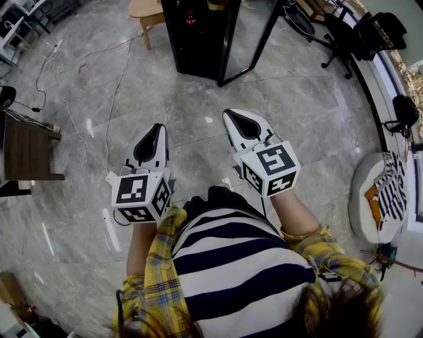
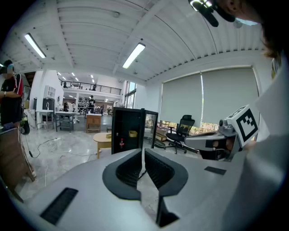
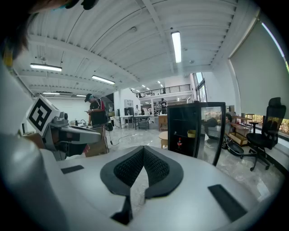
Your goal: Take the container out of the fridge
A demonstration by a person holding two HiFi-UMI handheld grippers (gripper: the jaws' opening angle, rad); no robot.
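Note:
A black fridge (image 1: 198, 33) stands ahead on the marble floor with its glass door (image 1: 246, 39) swung open. Inside, a small yellow container (image 3: 192, 133) rests on a shelf, and a red bottle (image 3: 179, 143) stands below it. Both also show in the left gripper view: the container (image 2: 132, 133) and the bottle (image 2: 121, 143). My left gripper (image 1: 158, 125) and right gripper (image 1: 227, 112) are held in front of my body, well short of the fridge. Each one is shut and empty, with the left gripper (image 2: 143, 150) and right gripper (image 3: 143, 146) pointing at the fridge.
A round wooden table (image 1: 149, 13) stands left of the fridge and office chairs (image 1: 344, 33) to its right. A wooden desk (image 1: 26, 148) is at the left, and cables (image 1: 99, 86) trail over the floor. A white round stool (image 1: 380, 198) sits at the right. A person (image 3: 94, 110) stands further back.

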